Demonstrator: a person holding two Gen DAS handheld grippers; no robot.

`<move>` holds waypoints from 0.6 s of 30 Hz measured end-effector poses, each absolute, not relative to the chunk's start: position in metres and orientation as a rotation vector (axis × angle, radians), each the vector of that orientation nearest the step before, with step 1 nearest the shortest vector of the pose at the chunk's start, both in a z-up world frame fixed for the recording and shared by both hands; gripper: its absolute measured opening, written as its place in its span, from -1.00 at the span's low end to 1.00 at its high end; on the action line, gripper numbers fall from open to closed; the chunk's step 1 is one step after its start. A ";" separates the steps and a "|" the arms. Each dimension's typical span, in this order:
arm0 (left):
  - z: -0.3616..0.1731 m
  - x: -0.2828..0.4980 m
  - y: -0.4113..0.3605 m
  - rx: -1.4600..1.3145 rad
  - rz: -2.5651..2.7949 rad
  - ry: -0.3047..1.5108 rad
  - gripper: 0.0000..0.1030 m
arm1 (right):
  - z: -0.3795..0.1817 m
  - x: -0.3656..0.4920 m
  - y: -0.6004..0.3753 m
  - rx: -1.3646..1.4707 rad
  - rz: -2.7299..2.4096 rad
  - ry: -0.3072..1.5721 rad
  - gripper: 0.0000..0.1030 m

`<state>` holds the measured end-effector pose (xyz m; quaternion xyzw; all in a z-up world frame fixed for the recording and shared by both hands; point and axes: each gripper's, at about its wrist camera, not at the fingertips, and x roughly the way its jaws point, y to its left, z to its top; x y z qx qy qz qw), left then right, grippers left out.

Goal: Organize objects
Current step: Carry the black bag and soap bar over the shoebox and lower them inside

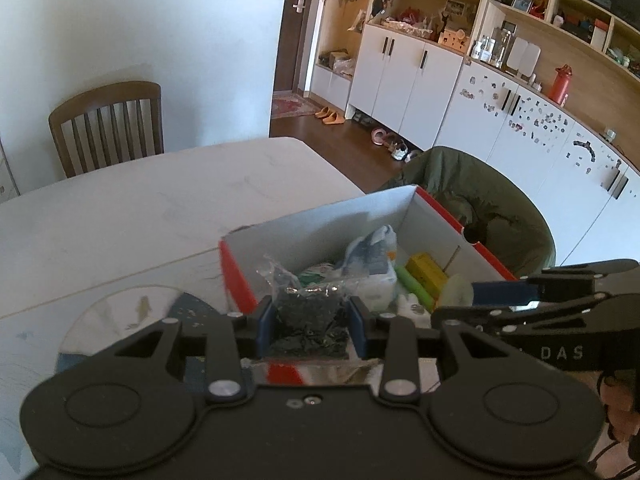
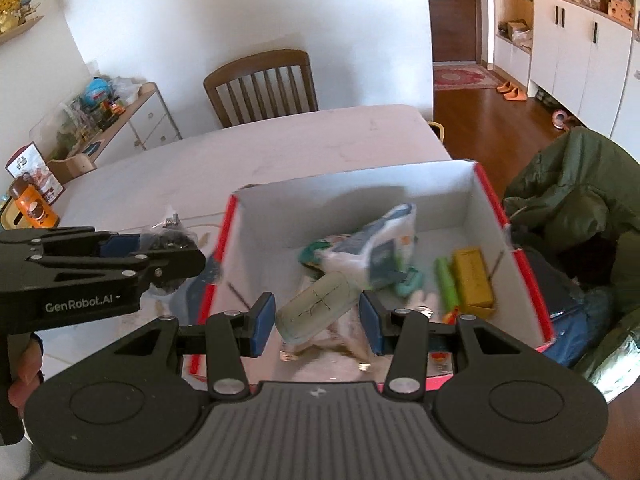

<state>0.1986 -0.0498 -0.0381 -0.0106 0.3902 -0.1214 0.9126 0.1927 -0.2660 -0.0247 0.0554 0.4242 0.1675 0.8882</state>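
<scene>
Table (image 2: 280, 148): white marbled top; a wooden slat-back chair (image 2: 260, 84) stands at its far side.
Jacket (image 2: 572, 192): olive green, heaped just beside the box's right wall.
Box (image 1: 320, 220): open cardboard, white inside, red outside and along the rim, resting on the table near its right edge.
Box contents: a white and blue-grey soft pack (image 2: 384, 240) lies tilted, blurred; a yellow carton (image 2: 474, 280) lies along the right wall with a green tube (image 2: 446, 282) just beside it.
Left gripper (image 1: 310, 314): blue pads clenched on a clear plastic bag of dark bits (image 1: 308, 304), held at the box's near-left corner, just outside the left wall in the right wrist view.
Right gripper (image 2: 316, 320): jaws spread apart over the box's near end; a pale cylindrical container (image 2: 316, 308) sits tilted between the pads, touching neither as far as can be seen.
Hand (image 2: 24, 368): fingers wrap the left gripper's handle.
</scene>
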 end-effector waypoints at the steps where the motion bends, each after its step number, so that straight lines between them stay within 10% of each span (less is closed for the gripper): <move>1: -0.040 0.200 -0.054 -0.023 -0.249 0.808 -0.29 | -0.026 0.194 -0.271 0.116 0.349 0.881 -0.13; 18: -0.103 0.230 -0.114 0.004 -0.268 0.982 -0.29 | -0.071 0.241 -0.318 -0.020 0.373 0.901 -0.13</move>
